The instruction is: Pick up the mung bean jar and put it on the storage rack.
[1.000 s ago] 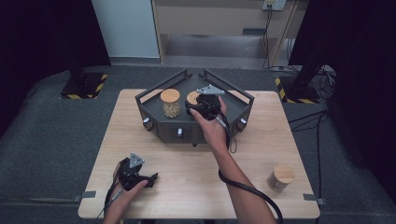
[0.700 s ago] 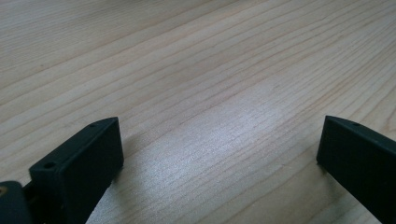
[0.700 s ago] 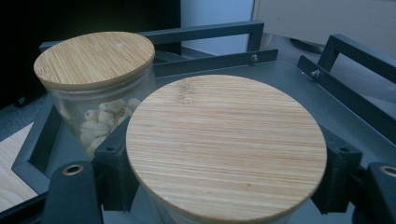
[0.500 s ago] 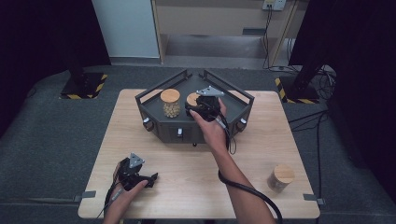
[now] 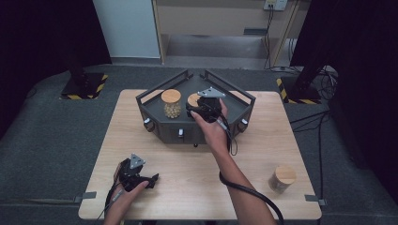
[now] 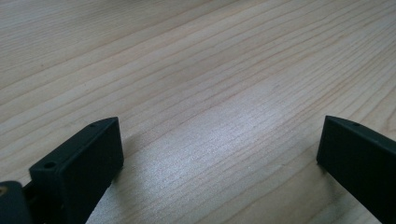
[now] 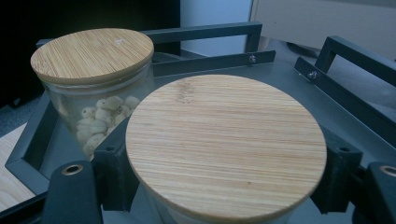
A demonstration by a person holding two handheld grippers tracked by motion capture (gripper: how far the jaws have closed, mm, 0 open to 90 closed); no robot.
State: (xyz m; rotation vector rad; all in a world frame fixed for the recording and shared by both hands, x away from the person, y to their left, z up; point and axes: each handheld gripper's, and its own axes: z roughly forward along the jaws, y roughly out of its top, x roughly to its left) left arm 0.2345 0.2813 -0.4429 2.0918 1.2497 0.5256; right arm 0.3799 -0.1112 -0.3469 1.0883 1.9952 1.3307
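Two jars in the dark tray [image 5: 237, 101]: right tool [image 5: 201, 110] clamps the near jar [image 7: 224, 147] below its lid, beside the bean jar [image 5: 171, 103]. Left tool [image 5: 141, 178] idles wide open on desk [image 5: 263, 154].

Gripper [image 7: 224, 182] jaws clamp bamboo-lidded jar [image 7: 226, 144] over grey tray [image 7: 289, 88]; second jar [image 7: 95, 79] beside.

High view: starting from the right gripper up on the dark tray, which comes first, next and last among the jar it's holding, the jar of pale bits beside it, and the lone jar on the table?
1. Held jar, between the right gripper's jaws on the tray.
2. Jar of pale bits, just left on the tray.
3. Lone jar, near the table's front right corner.
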